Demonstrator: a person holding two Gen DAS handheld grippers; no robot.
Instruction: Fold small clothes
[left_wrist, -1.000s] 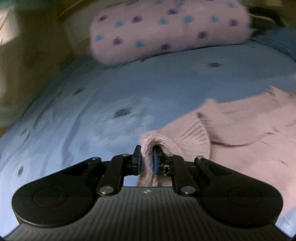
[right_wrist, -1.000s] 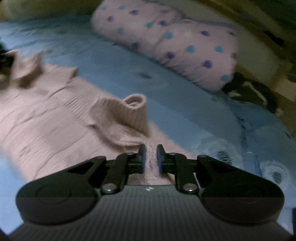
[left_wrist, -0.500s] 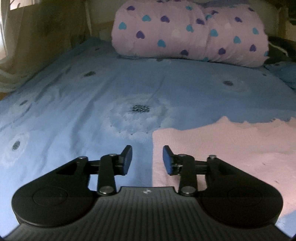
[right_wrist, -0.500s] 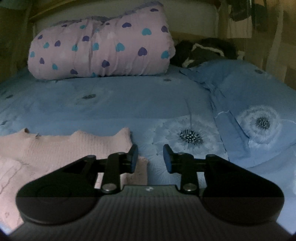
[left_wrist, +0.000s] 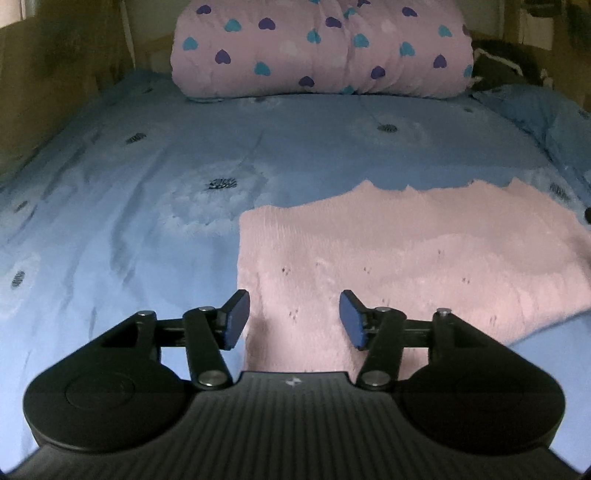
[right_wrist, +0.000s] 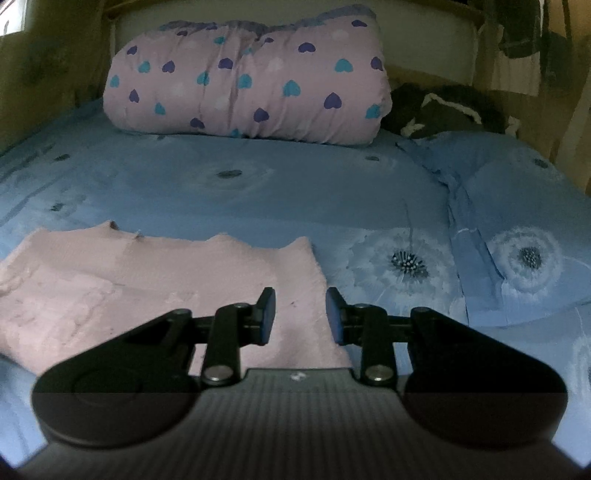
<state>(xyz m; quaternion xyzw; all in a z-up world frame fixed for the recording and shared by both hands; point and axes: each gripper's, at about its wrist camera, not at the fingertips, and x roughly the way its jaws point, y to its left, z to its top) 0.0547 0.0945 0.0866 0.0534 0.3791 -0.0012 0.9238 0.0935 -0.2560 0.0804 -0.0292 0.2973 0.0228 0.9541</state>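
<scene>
Left gripper: jaws wide apart, just been opening, nothing gripped; pink knit visible in the gap but lying flat below, clear of the blue pads. Raised above the bed, tilted downward.

Right gripper: jaws parted to a narrower gap, opened within the last second and since steady, nothing gripped; blue pads clear of the cloth beneath.

Pink knit garment: folded, flat on the blue bedcover. Under and ahead of the left gripper, spreading off to its right, with its left edge roughly in line with the left finger. Under and ahead of the right gripper as well, spreading off to its left, with its right edge between the two fingers. Far edge wavy, with small peaks.

Hidden or unclear: near edge of the garment covered by both gripper bodies; right end cut off in the left wrist view, left end cut off in the right wrist view. Sleeves and neckline not distinguishable (surface soft and blurred). Number of folded layers not determinable.

Pink quilt with heart print: rolled, well beyond both grippers at the head of the bed. Dark bundle beside it, to the right; too dim to identify. Blue pillow: ahead and right of the right gripper.
</scene>
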